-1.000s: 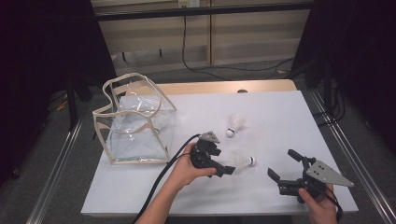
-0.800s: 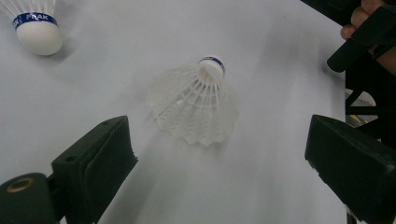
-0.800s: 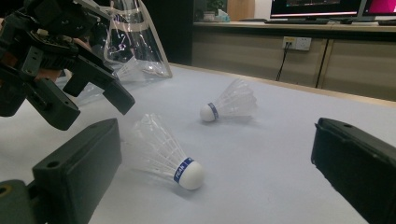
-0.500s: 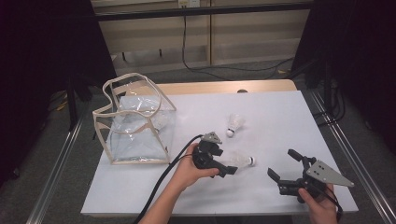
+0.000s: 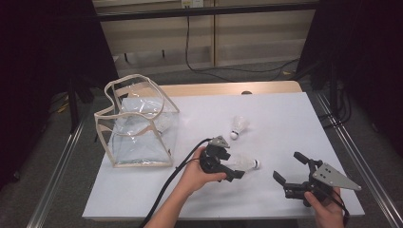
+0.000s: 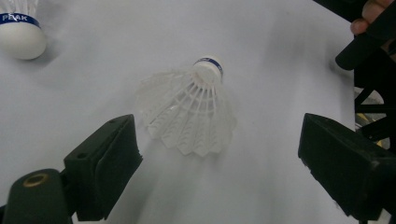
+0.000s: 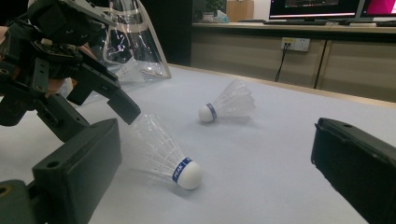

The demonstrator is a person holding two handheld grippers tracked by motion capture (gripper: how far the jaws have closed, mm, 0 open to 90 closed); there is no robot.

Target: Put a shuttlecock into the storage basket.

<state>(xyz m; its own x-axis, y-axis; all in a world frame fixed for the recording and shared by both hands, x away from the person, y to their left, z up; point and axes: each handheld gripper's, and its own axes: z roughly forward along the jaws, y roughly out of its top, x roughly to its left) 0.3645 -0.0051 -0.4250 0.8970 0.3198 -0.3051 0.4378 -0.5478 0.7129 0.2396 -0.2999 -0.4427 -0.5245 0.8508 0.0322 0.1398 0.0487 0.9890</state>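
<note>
Left claw (image 6: 219, 182) | you are narrowing its open jaws around the shuttlecock (image 6: 191, 112), nothing gripped | cork pointing at 12 o'clock, skirt toward you | right claw (image 5: 291, 167) waiting open, farther off

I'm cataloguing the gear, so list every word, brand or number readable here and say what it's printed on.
"PEAK": white letters on the blue band round the cork of the nearer shuttlecock, which lies on its side.
"PEAK": the same blue band on the farther shuttlecock, read in the left gripper view.
The monitors behind the table show coloured screens, too small and blurred to read.
The clear bag shows no lettering.
</note>
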